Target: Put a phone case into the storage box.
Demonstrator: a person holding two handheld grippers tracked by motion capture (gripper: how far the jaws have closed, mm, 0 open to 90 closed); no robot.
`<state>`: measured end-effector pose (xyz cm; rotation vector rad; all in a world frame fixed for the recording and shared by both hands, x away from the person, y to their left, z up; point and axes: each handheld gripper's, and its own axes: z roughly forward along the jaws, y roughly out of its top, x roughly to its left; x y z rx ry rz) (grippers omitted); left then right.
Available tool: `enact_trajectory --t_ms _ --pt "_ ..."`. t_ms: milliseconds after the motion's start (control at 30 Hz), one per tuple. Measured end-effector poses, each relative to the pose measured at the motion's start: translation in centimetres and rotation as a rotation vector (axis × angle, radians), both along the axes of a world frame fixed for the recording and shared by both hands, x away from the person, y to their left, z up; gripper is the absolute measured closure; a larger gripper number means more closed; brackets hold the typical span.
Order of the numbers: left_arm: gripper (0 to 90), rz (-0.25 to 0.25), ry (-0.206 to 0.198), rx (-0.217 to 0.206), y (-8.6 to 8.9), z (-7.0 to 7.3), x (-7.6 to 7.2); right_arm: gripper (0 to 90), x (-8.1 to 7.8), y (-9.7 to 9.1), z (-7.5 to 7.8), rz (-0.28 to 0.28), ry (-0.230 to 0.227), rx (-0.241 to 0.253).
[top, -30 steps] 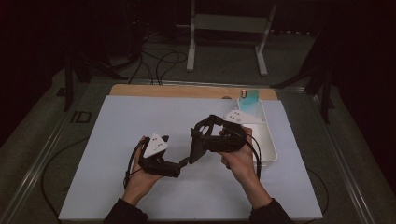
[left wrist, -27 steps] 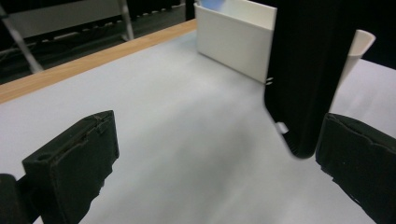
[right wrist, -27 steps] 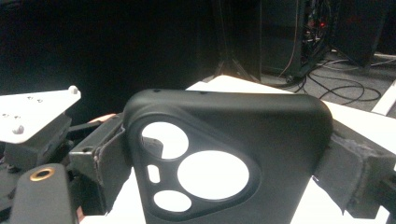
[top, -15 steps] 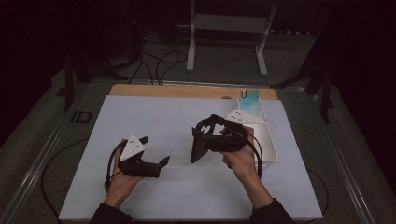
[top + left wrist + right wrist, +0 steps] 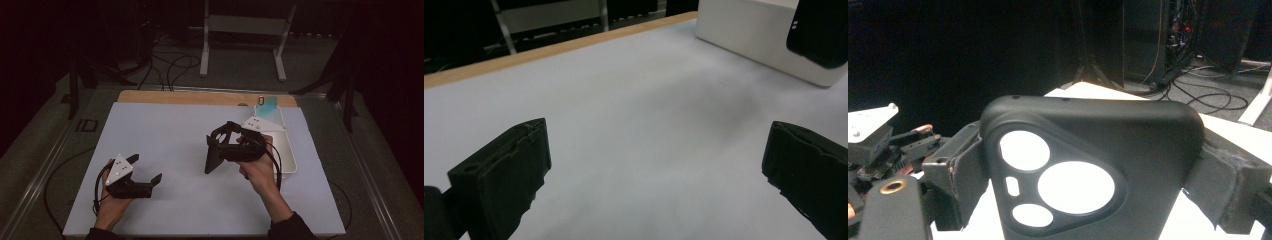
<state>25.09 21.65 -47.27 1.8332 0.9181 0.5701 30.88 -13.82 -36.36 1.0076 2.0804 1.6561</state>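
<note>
Right gripper (image 5: 212, 155) is lifted over the middle of the white mat (image 5: 170, 130), jaws clamped on the two long edges of a black phone case (image 5: 1088, 165). In the high view the case (image 5: 212, 157) hangs from the gripper's front end, its lower end just above or touching the mat; which one cannot be told. The right gripper view shows the case's outer back, with round and slot-shaped lens cutouts through which the pale mat shows. The grip by the edges leaves both faces free, probably so that the case can be laid flat or passed on without regripping.

Left gripper (image 5: 145, 181) sits low at the near left of the mat, well apart from the case, held in the person's left hand (image 5: 112, 207). Its jaws stand wide apart with nothing between them; the left gripper view shows bare mat between the two black pads (image 5: 504, 175). It looks parked out of the way, or readied to receive.

A white tray (image 5: 285, 150) sits at the right edge of the mat, just behind the right hand (image 5: 260, 167). A pale blue-green item (image 5: 266, 104) stands at the tray's far end, too small to identify. The tray (image 5: 749, 35) also appears in the left gripper view, with the case (image 5: 819, 30) in front of it. The tray is likely the store for such items, so holding the case near it fits either taking out or putting back.
</note>
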Motion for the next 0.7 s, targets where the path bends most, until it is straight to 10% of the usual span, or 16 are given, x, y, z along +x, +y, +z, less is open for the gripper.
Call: enact_trajectory --t_ms 700 --pt "0.0 0.091 -0.028 -0.006 1.9 -1.1 -0.9 13.5 1.3 -1.4 0.8 -0.054 -0.014 0.021"
